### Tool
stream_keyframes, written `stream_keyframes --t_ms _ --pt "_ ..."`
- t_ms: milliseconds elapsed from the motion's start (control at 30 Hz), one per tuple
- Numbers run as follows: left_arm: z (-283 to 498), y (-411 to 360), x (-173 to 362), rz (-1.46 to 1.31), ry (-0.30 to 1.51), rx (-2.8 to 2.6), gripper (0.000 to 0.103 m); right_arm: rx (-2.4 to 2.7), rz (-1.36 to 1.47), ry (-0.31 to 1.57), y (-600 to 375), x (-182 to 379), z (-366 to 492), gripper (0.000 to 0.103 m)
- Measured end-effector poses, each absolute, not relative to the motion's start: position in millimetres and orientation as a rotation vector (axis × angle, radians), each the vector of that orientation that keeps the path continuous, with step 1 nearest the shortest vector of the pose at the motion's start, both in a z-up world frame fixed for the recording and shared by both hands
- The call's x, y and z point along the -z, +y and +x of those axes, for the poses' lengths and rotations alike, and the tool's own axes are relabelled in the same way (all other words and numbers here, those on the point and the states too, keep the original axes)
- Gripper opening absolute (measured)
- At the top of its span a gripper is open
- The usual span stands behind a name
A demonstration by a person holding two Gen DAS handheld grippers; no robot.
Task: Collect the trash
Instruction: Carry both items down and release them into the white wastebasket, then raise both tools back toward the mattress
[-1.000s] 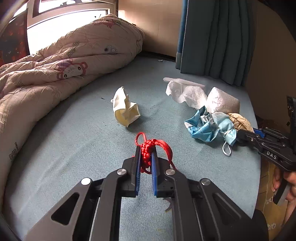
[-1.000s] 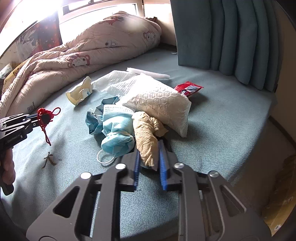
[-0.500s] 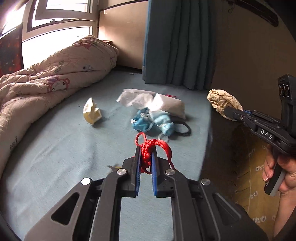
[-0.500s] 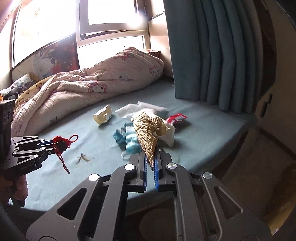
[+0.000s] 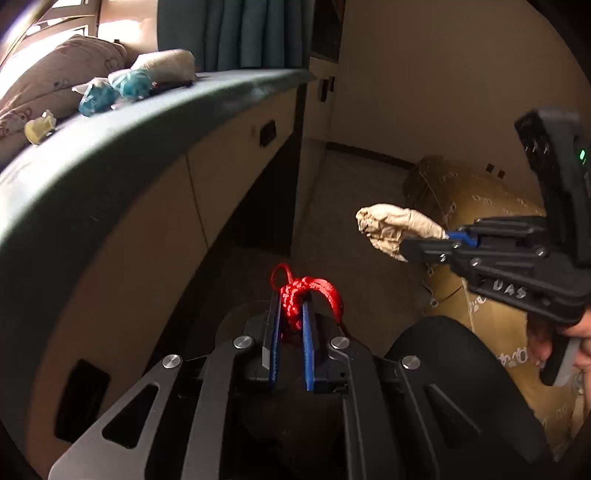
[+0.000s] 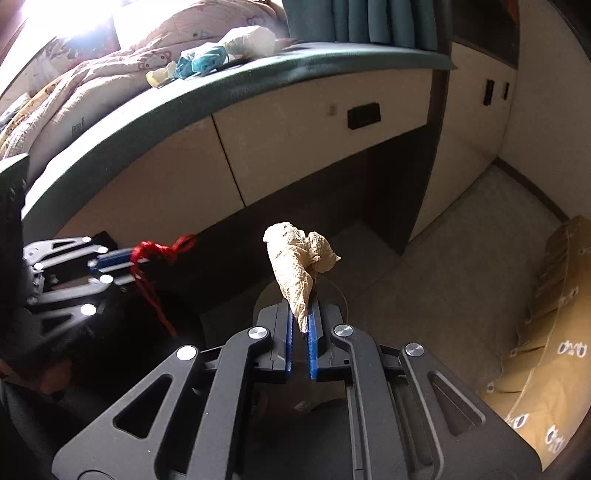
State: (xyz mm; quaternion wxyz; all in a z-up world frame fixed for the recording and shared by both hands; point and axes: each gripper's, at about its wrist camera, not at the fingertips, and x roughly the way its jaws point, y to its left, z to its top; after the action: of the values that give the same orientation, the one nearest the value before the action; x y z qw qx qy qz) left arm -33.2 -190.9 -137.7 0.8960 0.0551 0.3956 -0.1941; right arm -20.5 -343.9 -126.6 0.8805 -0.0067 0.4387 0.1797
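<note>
My left gripper (image 5: 291,299) is shut on a knotted red cord (image 5: 301,293), held low beside the bed, over a dark round bin (image 5: 258,369) below. The cord also shows in the right wrist view (image 6: 155,258). My right gripper (image 6: 300,306) is shut on a crumpled tan paper wad (image 6: 295,262), held above the floor to the right of the left gripper; the wad also shows in the left wrist view (image 5: 391,229). Blue face masks (image 5: 118,90), a white padded bag (image 5: 166,64) and a yellowish wad (image 5: 38,127) lie on the bed top.
The bed's teal edge (image 6: 258,74) and cream drawer fronts (image 6: 295,147) rise at left. A quilt (image 6: 92,85) lies on the bed. A tan printed sack (image 6: 535,350) stands on the floor at right. Teal curtains (image 5: 240,33) hang behind.
Both grippers have dropped from above the bed to below its edge, each carrying its item. The bed top now sits high in both views and the floor and bin show below.
</note>
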Motion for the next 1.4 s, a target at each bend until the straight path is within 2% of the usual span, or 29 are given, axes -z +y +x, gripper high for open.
stream_keyframes --t_ms 133,300,333,367,400,433,467,767,800,833,867,900,1100,1400 --pt "-8.7 -203.1 193.4 0.143 0.84 0.417 0.009 -0.365 0.005 0.94 -346.0 139.8 -12.4 0.006" --pt "23.6 -204.5 232.5 0.139 0.878 0.382 0.012 -0.37 -0.002 0.973 -343.0 156.5 11.7 0.006" --pt "27.6 -203.8 238.1 0.136 0.894 0.375 0.021 -0.374 -0.002 0.985 -343.7 162.7 17.1 0.006" --pt "29.9 -204.0 242.7 0.132 0.911 0.374 0.04 -0.375 -0.004 1.0 -343.3 169.4 23.1 0.006" --pt "31.0 -201.6 245.8 0.126 0.913 0.365 0.054 -0.375 -0.005 1.018 -342.8 177.4 30.0 0.006" --pt "32.8 -198.2 246.1 0.118 0.901 0.348 0.083 -0.379 -0.005 1.036 -342.8 185.1 37.1 0.006" --pt "35.7 -193.1 244.9 0.112 0.877 0.334 0.089 -0.383 -0.005 1.052 -341.5 192.2 43.8 0.006" --pt "11.8 -180.7 232.6 0.155 0.853 0.312 0.096 -0.478 -0.045 1.189 -309.7 265.3 90.8 0.008" --pt "10.0 -180.1 229.7 0.162 0.847 0.311 0.096 -0.489 -0.068 1.203 -302.2 273.0 93.3 0.016" --pt "7.7 -180.1 227.1 0.165 0.841 0.312 0.096 -0.496 -0.095 1.224 -295.5 281.5 94.8 0.053" --pt "4.5 -179.2 224.2 0.168 0.839 0.317 0.097 -0.494 -0.123 1.243 -290.9 289.0 95.3 0.078" --pt "-0.5 -178.6 220.2 0.17 0.83 0.311 0.097 -0.47 -0.155 1.239 -287.4 292.7 94.8 0.096" --pt "-18.9 -177.1 191.0 0.17 0.793 0.329 0.097 -0.395 -0.076 1.165 -310.4 266.9 93.6 0.098" --pt "-56.0 -173.2 82.5 0.177 0.695 0.312 0.097 -0.309 0.009 0.952 -366.0 171.1 73.3 0.098"
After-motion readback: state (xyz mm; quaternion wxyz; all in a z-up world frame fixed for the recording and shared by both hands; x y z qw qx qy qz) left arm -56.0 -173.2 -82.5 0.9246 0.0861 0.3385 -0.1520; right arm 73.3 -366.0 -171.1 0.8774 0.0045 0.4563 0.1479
